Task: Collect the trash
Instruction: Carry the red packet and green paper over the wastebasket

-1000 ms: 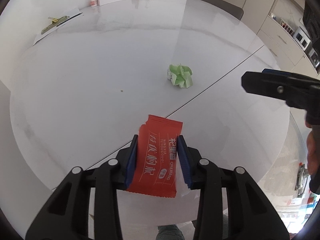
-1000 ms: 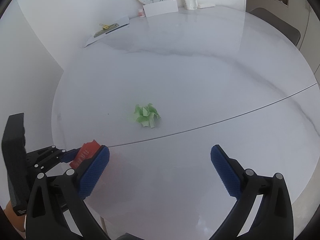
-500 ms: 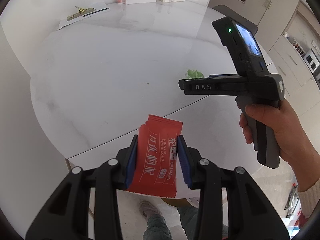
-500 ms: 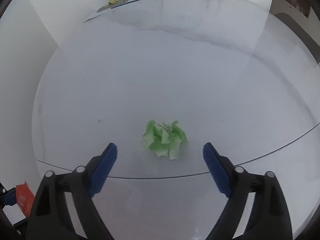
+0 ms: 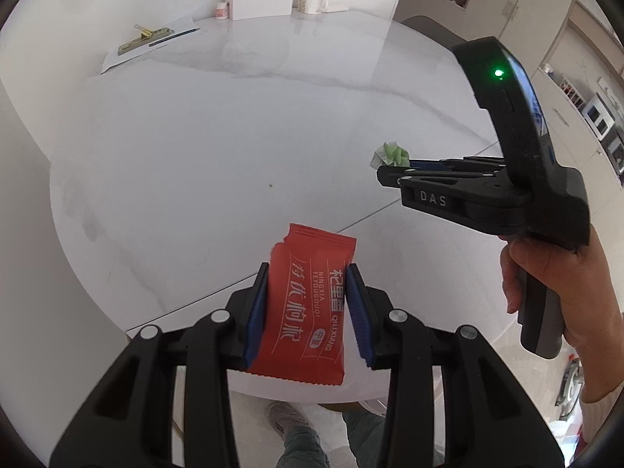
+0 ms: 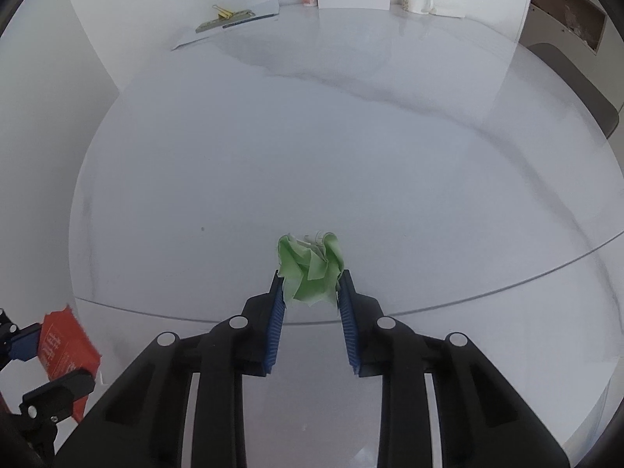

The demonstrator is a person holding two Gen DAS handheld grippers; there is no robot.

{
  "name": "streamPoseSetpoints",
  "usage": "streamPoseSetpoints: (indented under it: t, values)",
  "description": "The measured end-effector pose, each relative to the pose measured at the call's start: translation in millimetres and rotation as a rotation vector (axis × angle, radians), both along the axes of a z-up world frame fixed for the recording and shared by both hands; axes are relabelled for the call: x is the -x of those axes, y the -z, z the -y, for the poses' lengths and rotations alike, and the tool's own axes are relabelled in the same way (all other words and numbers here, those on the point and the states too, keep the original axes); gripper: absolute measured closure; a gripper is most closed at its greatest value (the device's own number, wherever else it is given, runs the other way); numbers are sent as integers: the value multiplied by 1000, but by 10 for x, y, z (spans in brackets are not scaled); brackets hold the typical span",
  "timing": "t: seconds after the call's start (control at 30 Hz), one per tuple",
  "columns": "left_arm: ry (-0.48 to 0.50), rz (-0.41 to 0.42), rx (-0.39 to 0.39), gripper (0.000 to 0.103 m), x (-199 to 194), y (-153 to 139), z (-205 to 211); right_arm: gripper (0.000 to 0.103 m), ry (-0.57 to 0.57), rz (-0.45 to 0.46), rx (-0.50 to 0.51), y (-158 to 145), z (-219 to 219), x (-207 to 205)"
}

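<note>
Right wrist view: right gripper point(image 6: 310, 292) jaws closing on the crumpled green paper point(image 6: 311, 269) near the table's seam point(image 6: 507, 288); a tip-only pinch may slip. Left gripper point(image 5: 308, 304) clamps the red snack wrapper point(image 5: 308, 308).

The right gripper point(image 6: 310, 280), wide open and short of the crumpled green paper point(image 6: 310, 271) a second ago, has advanced over it. Its jaws are closing, blue pads point(image 6: 275, 312) now flanking and touching the paper.
</note>
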State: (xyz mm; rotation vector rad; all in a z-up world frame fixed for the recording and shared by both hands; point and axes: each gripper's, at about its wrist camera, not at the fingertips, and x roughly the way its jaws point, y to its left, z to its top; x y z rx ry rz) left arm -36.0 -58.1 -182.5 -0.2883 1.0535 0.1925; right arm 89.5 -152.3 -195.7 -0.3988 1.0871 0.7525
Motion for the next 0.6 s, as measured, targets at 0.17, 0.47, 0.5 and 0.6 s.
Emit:
streamPoseSetpoints:
  t: [0.17, 0.47, 0.5, 0.6]
  values:
    - [126, 26, 15, 66, 169, -183, 303, 75, 50, 30, -35, -417, 507, 473]
    - [377, 18, 75, 66, 576, -336, 1084, 75, 218, -14, -103, -802, 1644, 1248]
    - [391, 17, 71, 66, 608, -347, 1165, 75, 226, -11, -102, -820, 1748, 1298]
    - [409, 17, 61, 66, 692, -361, 1391, 75, 244, -13, -115, -862, 2027, 1395]
